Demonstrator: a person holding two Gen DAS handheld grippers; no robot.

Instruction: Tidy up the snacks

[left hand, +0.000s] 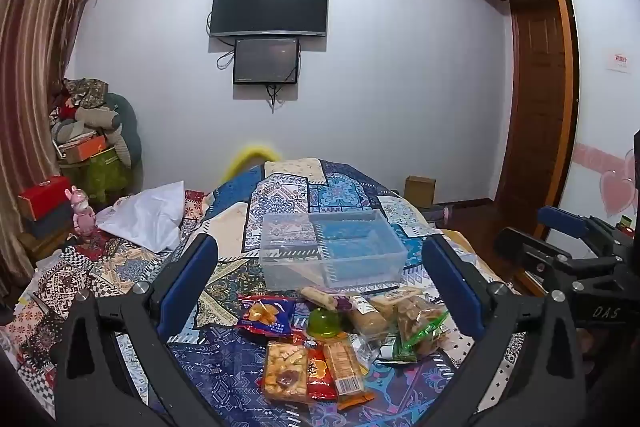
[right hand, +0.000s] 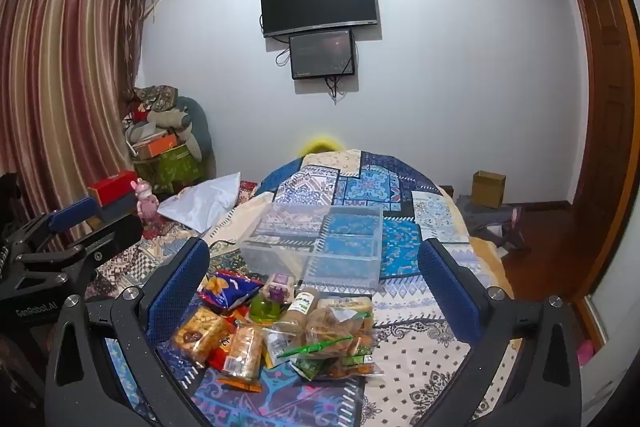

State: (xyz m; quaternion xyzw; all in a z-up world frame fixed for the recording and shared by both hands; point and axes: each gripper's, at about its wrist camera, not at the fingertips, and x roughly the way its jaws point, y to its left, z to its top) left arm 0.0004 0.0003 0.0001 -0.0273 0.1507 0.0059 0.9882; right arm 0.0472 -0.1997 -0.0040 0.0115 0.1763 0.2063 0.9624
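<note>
A pile of snack packets [left hand: 336, 339] lies on the patterned bedspread, also in the right wrist view [right hand: 280, 327]. It includes a blue chip bag [left hand: 266, 315], a green jelly cup [left hand: 325, 323], a clear bag of biscuits [left hand: 420, 323] and an orange-wrapped bar [left hand: 346, 371]. Behind it stands an empty clear plastic box [left hand: 332, 247], also in the right wrist view [right hand: 316, 243]. My left gripper [left hand: 320, 287] is open above the pile. My right gripper [right hand: 316, 291] is open above the pile too. Neither holds anything.
The bed [left hand: 280, 195] is covered by a blue patchwork spread. A white pillow [left hand: 148, 215] and a pink toy [left hand: 82, 211] lie at the left. Boxes and clothes are stacked by the curtain [left hand: 92, 131]. A cardboard box [right hand: 488, 189] sits on the floor at right.
</note>
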